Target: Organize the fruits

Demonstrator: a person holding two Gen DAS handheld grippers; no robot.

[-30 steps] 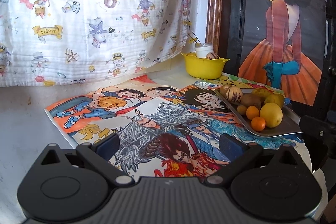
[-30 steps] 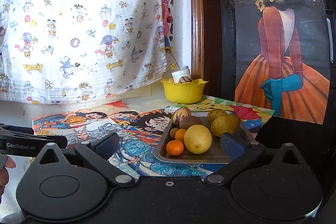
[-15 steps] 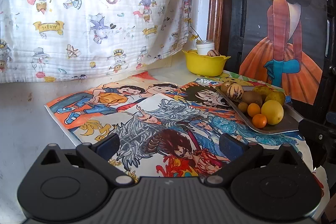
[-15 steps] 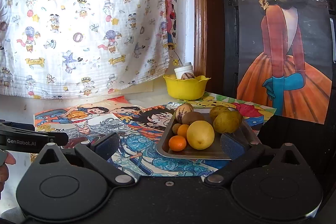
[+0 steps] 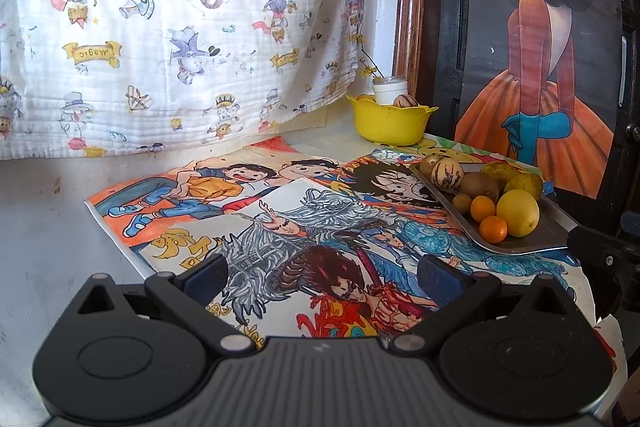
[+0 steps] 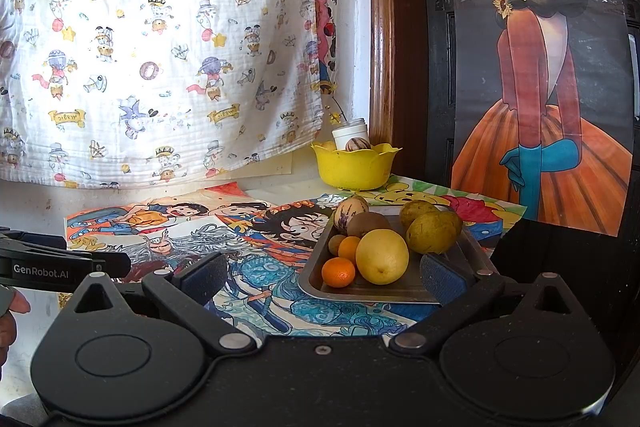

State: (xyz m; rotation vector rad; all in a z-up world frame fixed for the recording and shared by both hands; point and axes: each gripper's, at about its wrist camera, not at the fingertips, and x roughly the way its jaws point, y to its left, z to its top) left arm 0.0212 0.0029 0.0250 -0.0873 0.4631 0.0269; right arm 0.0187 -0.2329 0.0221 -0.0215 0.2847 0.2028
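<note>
On tray [image 6: 404, 291], lemon [image 6: 382, 256] lies crosswise.

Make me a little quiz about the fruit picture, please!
1. True or false: both hand-held grippers are open and holding nothing.
2. Which fruit lies nearest the front edge of the metal tray? A) kiwi B) small orange C) pear
3. Fill in: behind the tray stands a ____ bowl.

Key:
1. True: the left hand-held gripper and the right hand-held gripper stand wide apart.
2. B, the small orange, beside the lemon.
3. Yellow: the yellow bowl.
</note>
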